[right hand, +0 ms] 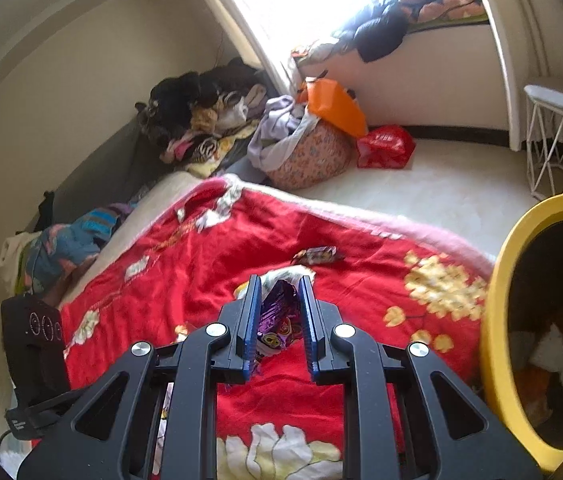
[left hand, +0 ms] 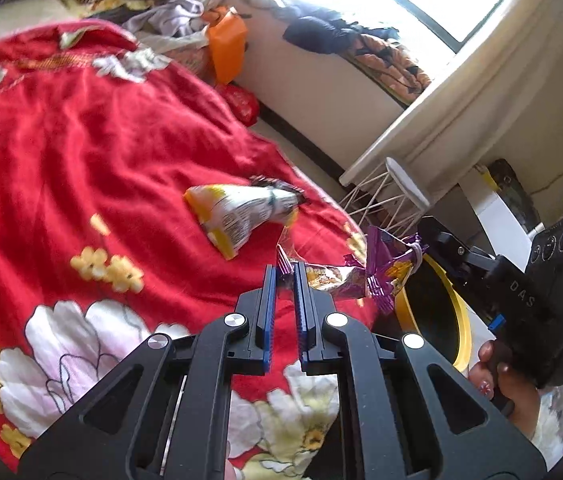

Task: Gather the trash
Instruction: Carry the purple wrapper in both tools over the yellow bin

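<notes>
Trash is sitting in both grippers and on the bed. The left gripper is pinching the clear crinkled edge of a small wrapper between its blue pads, which are pressed nearly together. The right gripper is clamping a purple snack bag, its pads pressing on the bag's crumpled foil from both sides. In the left wrist view that same purple bag is hanging at the bed's edge, just beside the left gripper's tips, with the right gripper's black body and a hand gripping its handle to the right of it.

Two more pieces are lying on the red floral blanket: a yellow-and-white bag and, touching its far end, a small dark candy wrapper. From the right wrist view the candy wrapper is lying beyond the gripper tips, and the yellow-and-white bag is showing only as a sliver behind the fingers.

A yellow bin is standing beside the bed, its dark mouth tilted toward the right camera, with something white inside. A white wire stool is standing on the floor well beyond it.
</notes>
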